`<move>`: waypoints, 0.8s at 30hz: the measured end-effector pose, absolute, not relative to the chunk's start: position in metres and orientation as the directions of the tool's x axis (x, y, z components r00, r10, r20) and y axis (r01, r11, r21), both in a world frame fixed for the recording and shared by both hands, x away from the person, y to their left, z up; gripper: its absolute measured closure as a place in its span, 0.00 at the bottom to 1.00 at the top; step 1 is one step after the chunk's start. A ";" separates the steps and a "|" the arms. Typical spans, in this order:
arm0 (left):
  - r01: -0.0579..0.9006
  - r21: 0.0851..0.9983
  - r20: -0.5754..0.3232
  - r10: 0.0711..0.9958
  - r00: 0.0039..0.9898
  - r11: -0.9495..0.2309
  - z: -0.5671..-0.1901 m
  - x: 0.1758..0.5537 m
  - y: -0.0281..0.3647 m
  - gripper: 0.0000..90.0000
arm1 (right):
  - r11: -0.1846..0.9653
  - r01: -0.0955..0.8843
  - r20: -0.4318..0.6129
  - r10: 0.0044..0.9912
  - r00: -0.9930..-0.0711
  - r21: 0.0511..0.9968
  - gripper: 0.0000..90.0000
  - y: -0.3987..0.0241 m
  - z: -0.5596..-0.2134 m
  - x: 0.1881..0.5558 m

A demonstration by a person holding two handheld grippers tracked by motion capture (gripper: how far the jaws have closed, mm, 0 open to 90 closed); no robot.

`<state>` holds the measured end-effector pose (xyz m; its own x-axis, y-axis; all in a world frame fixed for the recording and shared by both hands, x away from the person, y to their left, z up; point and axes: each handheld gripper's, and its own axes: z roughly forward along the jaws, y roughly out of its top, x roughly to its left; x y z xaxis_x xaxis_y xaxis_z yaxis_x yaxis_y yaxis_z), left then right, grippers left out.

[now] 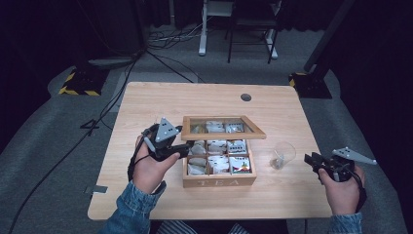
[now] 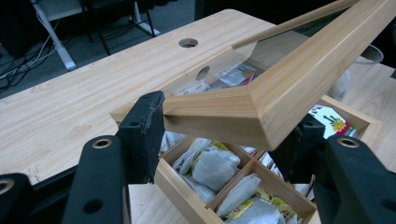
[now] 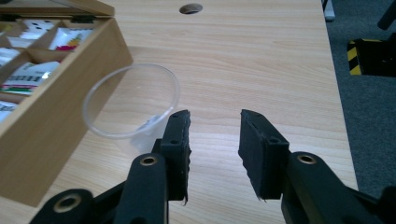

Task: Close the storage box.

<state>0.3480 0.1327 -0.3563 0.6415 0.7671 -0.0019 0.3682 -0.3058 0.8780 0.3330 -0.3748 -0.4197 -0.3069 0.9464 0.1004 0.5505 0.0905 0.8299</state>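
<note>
A wooden tea box (image 1: 219,183) stands mid-table, its compartments holding several tea bags (image 2: 215,168). Its glass-paned lid (image 1: 224,134) is raised at a slant. My left gripper (image 1: 187,145) is shut on the lid's left front corner. In the left gripper view the wooden frame (image 2: 280,79) sits between the two pads of the left gripper (image 2: 224,135). A clear plastic cup (image 1: 282,155) stands to the right of the box. My right gripper (image 1: 311,160) hovers open to the right of the cup. In its own view the right gripper (image 3: 215,144) holds nothing, and the cup (image 3: 130,100) is just left of its left jaw.
The table (image 1: 146,102) has a round cable hole (image 1: 246,97) at the back right. Its right edge lies close to my right hand. The box wall (image 3: 60,126) stands just beyond the cup. Cables and a desk frame (image 1: 202,29) are on the floor behind.
</note>
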 end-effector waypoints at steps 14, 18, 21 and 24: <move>0.395 0.860 -0.006 0.767 0.642 -0.323 -0.365 0.340 0.132 0.47 | 0.079 0.580 0.087 0.964 -0.253 0.811 0.68 -0.389 -0.446 0.349; 0.398 0.859 -0.012 0.767 0.642 -0.320 -0.367 0.338 0.133 0.47 | 0.083 0.585 0.081 0.965 -0.249 0.807 0.68 -0.390 -0.449 0.351; 0.403 0.856 -0.011 0.769 0.640 -0.323 -0.368 0.336 0.132 0.47 | 0.079 0.588 0.085 0.966 -0.245 0.805 0.68 -0.390 -0.450 0.351; 0.404 0.853 -0.007 0.768 0.641 -0.330 -0.369 0.334 0.132 0.47 | 0.086 0.585 0.078 0.965 -0.249 0.806 0.67 -0.390 -0.450 0.352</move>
<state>0.3342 0.1321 -0.3687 0.6407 0.7678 -0.0065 0.4040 -0.3298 0.8533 0.3517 -0.3904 -0.4503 -0.2490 0.9653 0.0780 0.5852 0.0858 0.8064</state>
